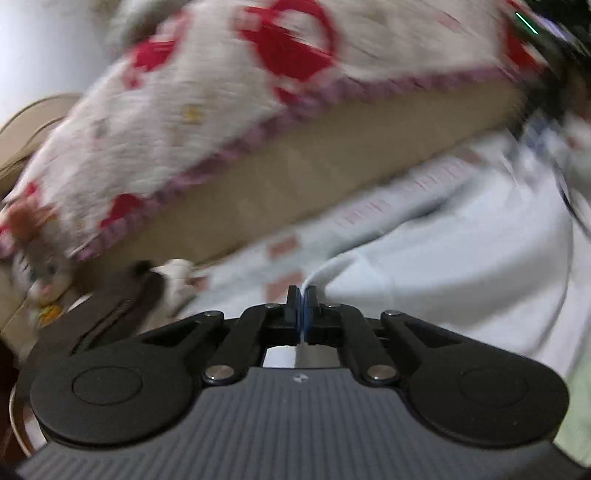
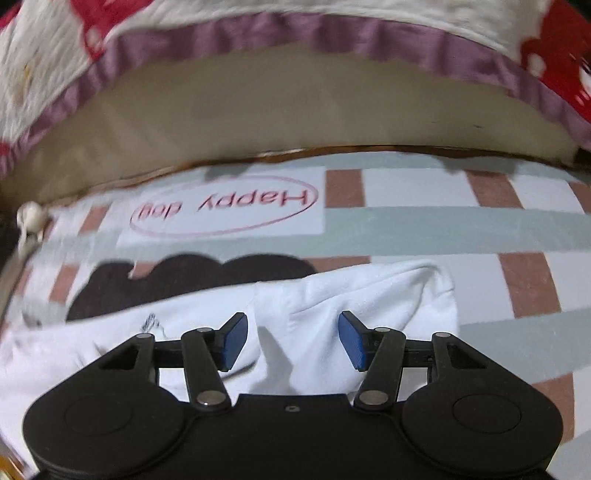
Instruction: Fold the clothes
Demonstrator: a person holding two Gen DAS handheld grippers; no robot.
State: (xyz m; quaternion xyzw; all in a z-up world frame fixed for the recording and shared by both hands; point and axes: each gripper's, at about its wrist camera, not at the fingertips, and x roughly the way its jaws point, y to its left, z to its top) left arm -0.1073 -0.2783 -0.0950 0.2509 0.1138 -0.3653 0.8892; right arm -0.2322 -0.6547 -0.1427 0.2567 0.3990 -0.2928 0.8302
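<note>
White cloth of a garment (image 1: 461, 266) is pinched by its edge between the closed jaws of the left gripper (image 1: 302, 295). The right gripper (image 2: 292, 339) is held with its jaws apart above the same white garment (image 2: 351, 295), nothing gripped between its blue pads (image 2: 234, 341). The garment is seen rumpled and partly doubled on a checked sheet (image 2: 424, 221); folding is judged under way, not finished. A dark item (image 2: 184, 273) lies just beyond. Farther off, a red-patterned quilt (image 2: 332, 33) is draped.
</note>
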